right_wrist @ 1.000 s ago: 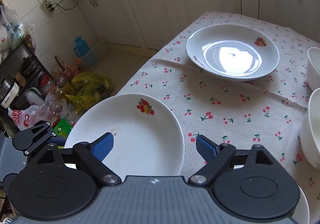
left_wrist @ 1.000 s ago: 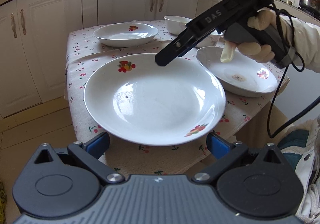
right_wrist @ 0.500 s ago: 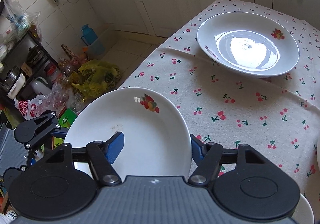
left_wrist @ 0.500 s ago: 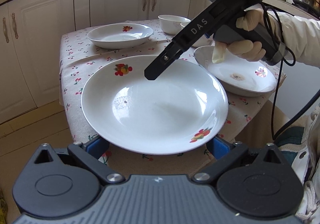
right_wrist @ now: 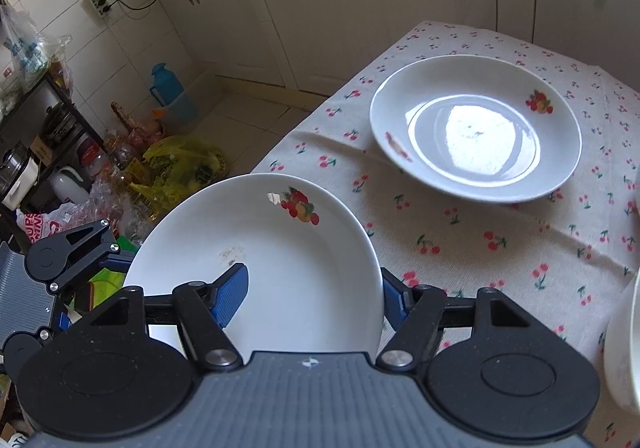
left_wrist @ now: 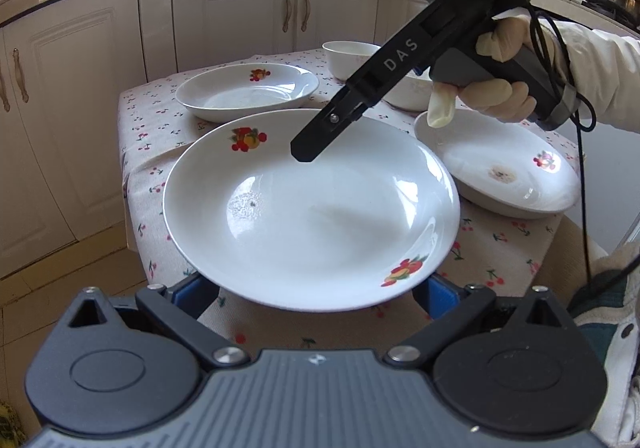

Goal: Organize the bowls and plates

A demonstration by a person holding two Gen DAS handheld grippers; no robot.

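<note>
1. The large plate point(left_wrist: 312, 207) sits at the table's near left corner, overhanging the table point(left_wrist: 500, 244) edge; judged, this leaves its rim reachable from both sides.
2. The right gripper point(right_wrist: 308, 294) has just been closing and clamps the plate's rim, one pad inside, one outside.
3. The left gripper point(left_wrist: 316, 288) straddles the plate's near rim, jaws wide, pads not pressing.
4. Both grippers point steeply downward; the gloved hand point(left_wrist: 496, 87) holds the right handle from the far right.
5. Two more plates and bowls remain on the table.

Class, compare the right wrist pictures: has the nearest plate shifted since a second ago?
Yes. The near plate now juts out past the table's edge toward the floor clutter, farther from the far plate, with the right hand-held gripper closed across its rim.
</note>
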